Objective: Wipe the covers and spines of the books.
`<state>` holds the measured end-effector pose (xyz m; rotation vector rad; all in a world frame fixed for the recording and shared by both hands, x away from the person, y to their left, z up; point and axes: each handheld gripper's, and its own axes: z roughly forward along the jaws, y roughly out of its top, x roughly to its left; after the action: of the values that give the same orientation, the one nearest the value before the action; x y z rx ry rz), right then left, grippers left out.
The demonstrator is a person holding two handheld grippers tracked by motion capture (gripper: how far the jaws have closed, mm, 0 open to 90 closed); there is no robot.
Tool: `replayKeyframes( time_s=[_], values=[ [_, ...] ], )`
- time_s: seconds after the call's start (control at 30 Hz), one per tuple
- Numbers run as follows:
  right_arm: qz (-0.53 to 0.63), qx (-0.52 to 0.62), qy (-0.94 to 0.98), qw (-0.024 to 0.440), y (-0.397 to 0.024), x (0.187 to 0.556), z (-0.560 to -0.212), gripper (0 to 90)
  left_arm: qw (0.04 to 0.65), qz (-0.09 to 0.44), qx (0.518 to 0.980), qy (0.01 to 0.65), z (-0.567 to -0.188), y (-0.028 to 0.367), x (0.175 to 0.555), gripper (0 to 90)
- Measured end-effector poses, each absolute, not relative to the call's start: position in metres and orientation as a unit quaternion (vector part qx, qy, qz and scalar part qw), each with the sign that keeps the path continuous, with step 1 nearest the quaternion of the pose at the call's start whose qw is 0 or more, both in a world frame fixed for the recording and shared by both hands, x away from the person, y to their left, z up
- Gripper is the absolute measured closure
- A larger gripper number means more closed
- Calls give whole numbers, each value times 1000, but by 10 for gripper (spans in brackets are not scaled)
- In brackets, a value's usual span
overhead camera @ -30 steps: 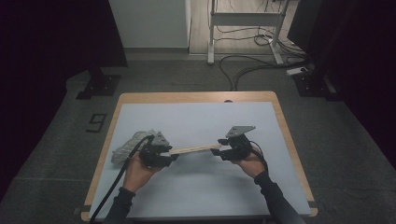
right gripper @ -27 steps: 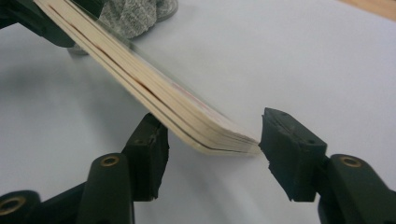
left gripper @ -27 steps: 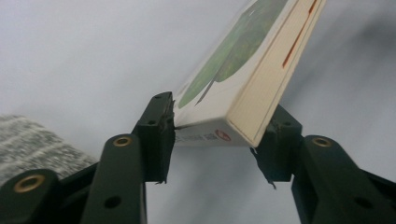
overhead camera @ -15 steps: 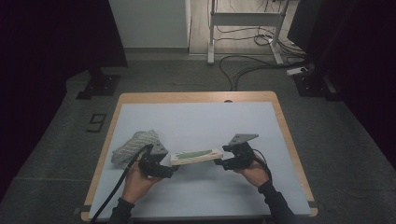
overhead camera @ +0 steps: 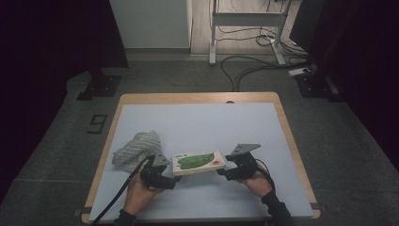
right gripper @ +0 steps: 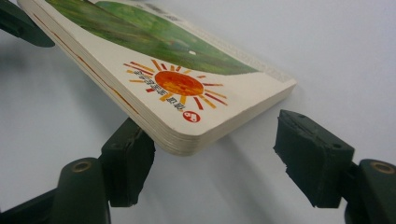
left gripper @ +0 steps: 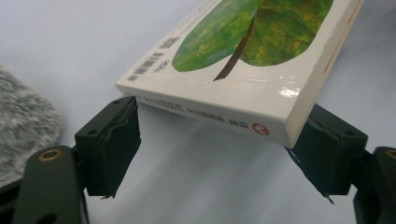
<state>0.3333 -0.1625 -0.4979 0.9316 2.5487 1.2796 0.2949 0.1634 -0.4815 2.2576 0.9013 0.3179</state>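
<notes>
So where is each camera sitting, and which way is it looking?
High view: above the person's side, looking forward and down on the table; both hands, left gripper and right gripper show.
Left gripper view: rides that gripper, looking along its jaws at the book's spine.
Right gripper view: rides that gripper, looking along its jaws at the book's sun corner.
All three share the book.

Black two-jaw left gripper and right gripper, worn rubber pads, brass rivets, grey triangular plates, trailing black cable, dark sleeves.
</notes>
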Motion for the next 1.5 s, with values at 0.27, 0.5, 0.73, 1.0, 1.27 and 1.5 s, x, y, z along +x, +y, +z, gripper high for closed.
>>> replayKeyframes(
  time_s=[0.27,0.5,0.73,1.0,1.27,1.5],
  values=[
    [426,308,848,68,-164,327,-510,276,342,106,865,351,-495,164,290,200],
    [424,305,850,70,-164,321,-520,284,339,91,867,353,-504,164,287,202],
    [418,301,853,76,-164,317,-526,287,336,86,874,340,-509,162,286,213],
    [410,293,860,81,-165,312,-531,287,326,89,879,338,-515,160,282,217],
    [409,284,863,86,-166,308,-531,274,324,89,882,332,-518,159,280,218],
    [408,282,864,85,-175,307,-526,267,332,88,880,328,-511,165,278,216]
  ],
)
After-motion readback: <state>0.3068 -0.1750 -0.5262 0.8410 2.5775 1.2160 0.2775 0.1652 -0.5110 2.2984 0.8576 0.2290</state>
